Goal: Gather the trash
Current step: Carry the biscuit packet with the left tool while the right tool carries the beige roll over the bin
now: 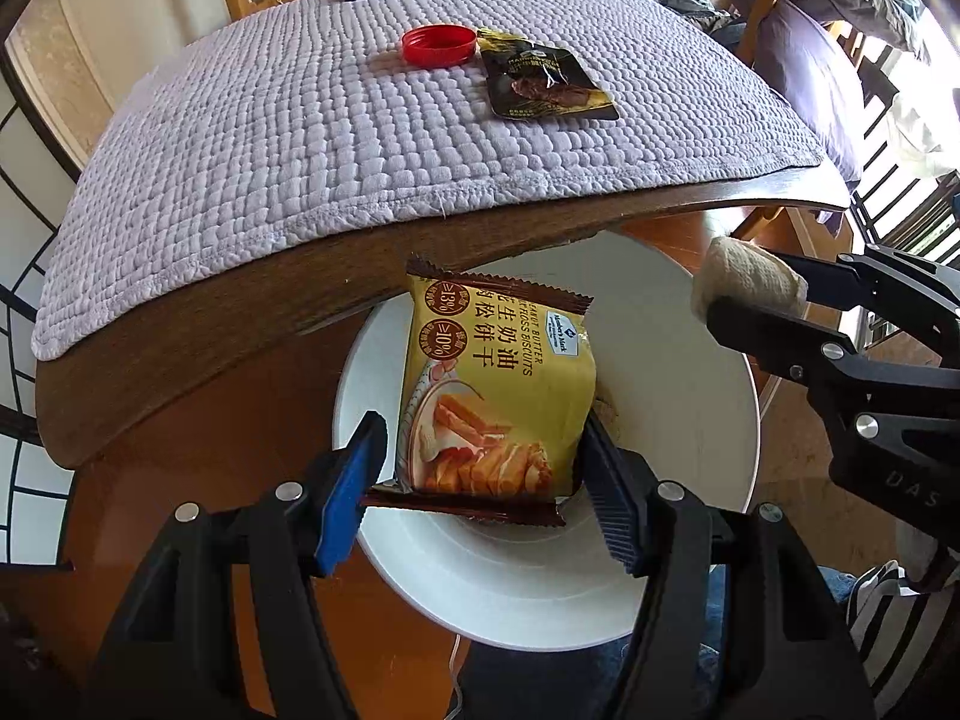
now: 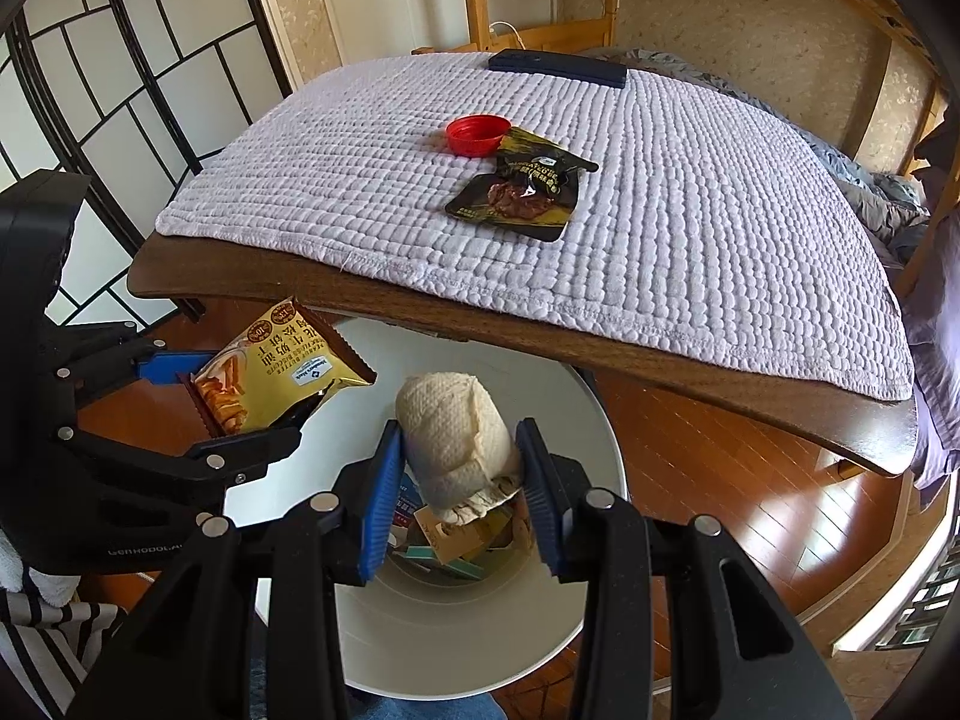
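Observation:
My left gripper (image 1: 480, 474) is shut on a yellow biscuit packet (image 1: 492, 384) and holds it over the white trash bin (image 1: 690, 396) below the table edge. The packet also shows in the right wrist view (image 2: 270, 372). My right gripper (image 2: 459, 480) is shut on a crumpled paper towel wad (image 2: 453, 438) above the same bin (image 2: 456, 636), which holds several wrappers. In the left wrist view the wad (image 1: 744, 288) sits at the right gripper's tips. A red bottle cap (image 1: 437, 45) (image 2: 478, 133) and a black snack wrapper (image 1: 549, 84) (image 2: 522, 186) lie on the table's quilted mat.
A wooden table (image 2: 540, 324) covered by a lilac quilted mat (image 2: 660, 210) overhangs the bin. A dark flat case (image 2: 558, 67) lies at the mat's far edge. A folding screen (image 2: 120, 90) stands left, a bed (image 2: 870, 180) right, over wooden floor (image 2: 750, 468).

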